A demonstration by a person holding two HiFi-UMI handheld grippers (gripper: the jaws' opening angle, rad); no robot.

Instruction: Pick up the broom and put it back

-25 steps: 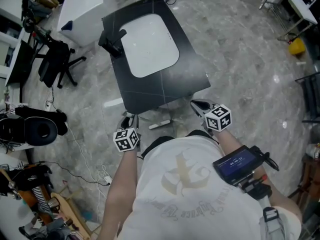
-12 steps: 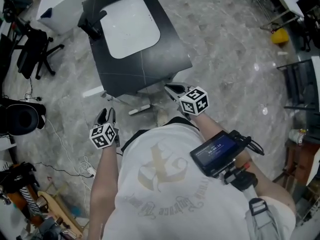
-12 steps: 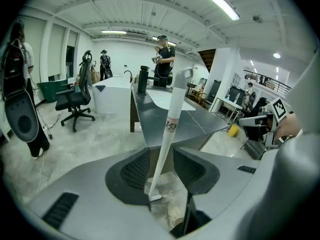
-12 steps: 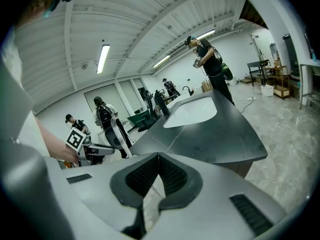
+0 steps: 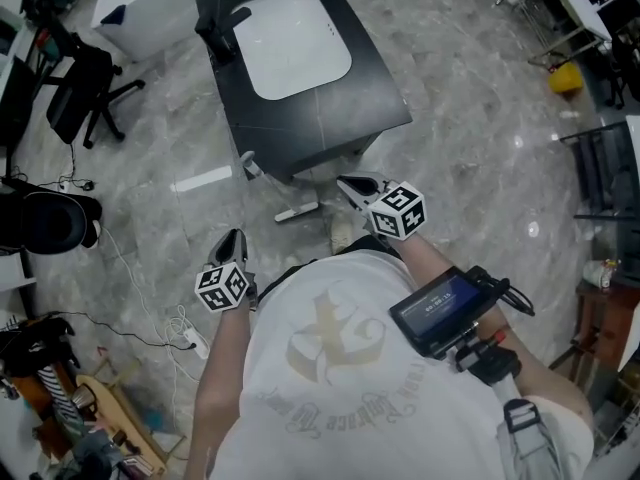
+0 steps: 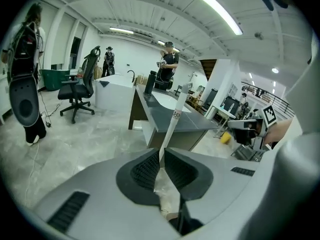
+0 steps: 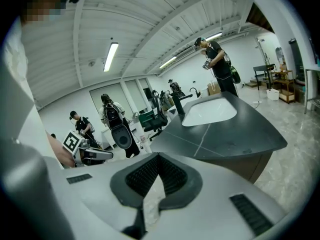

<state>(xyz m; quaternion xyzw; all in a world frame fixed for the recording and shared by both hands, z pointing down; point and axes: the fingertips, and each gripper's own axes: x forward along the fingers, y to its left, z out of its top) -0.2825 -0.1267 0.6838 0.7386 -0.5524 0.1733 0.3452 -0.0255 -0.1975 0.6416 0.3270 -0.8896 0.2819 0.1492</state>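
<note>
Over a grey marbled floor (image 5: 470, 138), a small screen (image 5: 440, 313) is seen strapped to the right forearm, nearest the camera. Two hand-held grippers are raised ahead of it.

The left gripper (image 5: 233, 240), nearer and to the left, is caught with its jaws closing. Only a narrow slit is left between the pads, and nothing is pressed in it. The right gripper (image 5: 352, 182), a little farther and to the right, is held with its jaws together and empty.

Beyond the left gripper, the white broom handle (image 6: 176, 115) is seen tilted against the near left corner of a black table (image 5: 370, 98). It is lined up with the slit but kept apart from the pads. The broom's head cannot be made out. A short white piece (image 5: 297, 211) is seen on the floor by the table's near edge.

A white basin (image 5: 295, 43) is set into the tabletop. A black office chair (image 5: 85, 98) is parked at the far left, and a person (image 6: 169, 66) is pictured standing at the table's far end.
</note>
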